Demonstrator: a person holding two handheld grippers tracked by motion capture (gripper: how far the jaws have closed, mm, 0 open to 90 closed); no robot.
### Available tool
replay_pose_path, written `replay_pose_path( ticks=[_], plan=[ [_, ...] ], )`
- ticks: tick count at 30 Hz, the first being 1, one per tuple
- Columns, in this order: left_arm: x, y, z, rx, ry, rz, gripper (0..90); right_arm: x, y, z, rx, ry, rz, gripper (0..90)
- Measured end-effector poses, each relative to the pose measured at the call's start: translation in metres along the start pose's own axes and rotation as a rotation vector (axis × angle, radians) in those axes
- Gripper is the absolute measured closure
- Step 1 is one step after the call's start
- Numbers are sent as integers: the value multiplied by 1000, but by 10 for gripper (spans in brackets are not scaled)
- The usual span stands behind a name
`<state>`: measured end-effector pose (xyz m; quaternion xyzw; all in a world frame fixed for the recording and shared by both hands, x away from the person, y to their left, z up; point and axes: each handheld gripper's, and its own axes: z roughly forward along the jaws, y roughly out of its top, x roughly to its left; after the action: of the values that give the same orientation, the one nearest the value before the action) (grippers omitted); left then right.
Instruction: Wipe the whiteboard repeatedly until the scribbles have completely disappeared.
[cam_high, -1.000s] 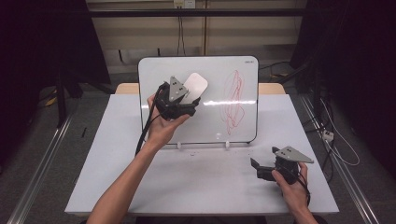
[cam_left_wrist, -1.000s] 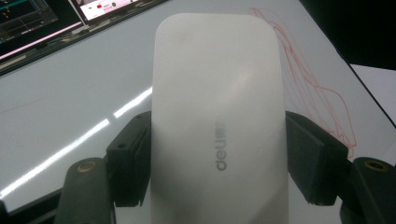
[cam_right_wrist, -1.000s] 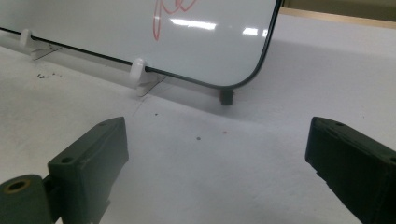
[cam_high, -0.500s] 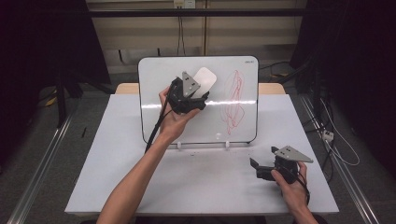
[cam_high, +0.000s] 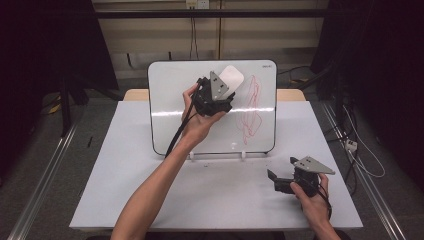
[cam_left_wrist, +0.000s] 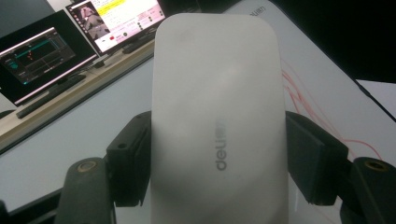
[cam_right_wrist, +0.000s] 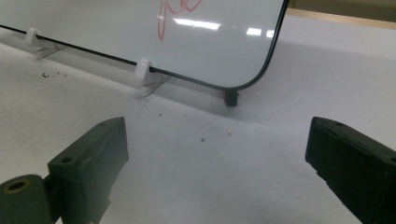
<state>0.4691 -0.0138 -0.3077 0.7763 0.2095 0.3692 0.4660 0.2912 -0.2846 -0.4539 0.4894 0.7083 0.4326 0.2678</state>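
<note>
Here the white worktop (cam_high: 125, 190) carries a glossy whiteboard (cam_high: 175, 100) with rounded corners, propped on small white clips. Its left part is wiped clean, but the red scribble (cam_high: 250, 107) on its right is left to do — about halfway, I judge. The left tool (cam_high: 220, 92) is clenched on a smooth white eraser (cam_high: 232, 77), pill-shaped, held just left of the scribble. The right tool (cam_high: 274, 180) rests on the worktop, released — nothing between its matte black pads.
</note>
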Motion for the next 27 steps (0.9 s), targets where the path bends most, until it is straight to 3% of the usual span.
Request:
replay_pose_path(
  ticks=[6,27],
  plan=[
    [2,3,7,-7,5,-2,311,-1,0,0,1,3,3,59],
    [-6,6,31,-4,39,63,311,0,0,0,2,5,0,58]
  ],
)
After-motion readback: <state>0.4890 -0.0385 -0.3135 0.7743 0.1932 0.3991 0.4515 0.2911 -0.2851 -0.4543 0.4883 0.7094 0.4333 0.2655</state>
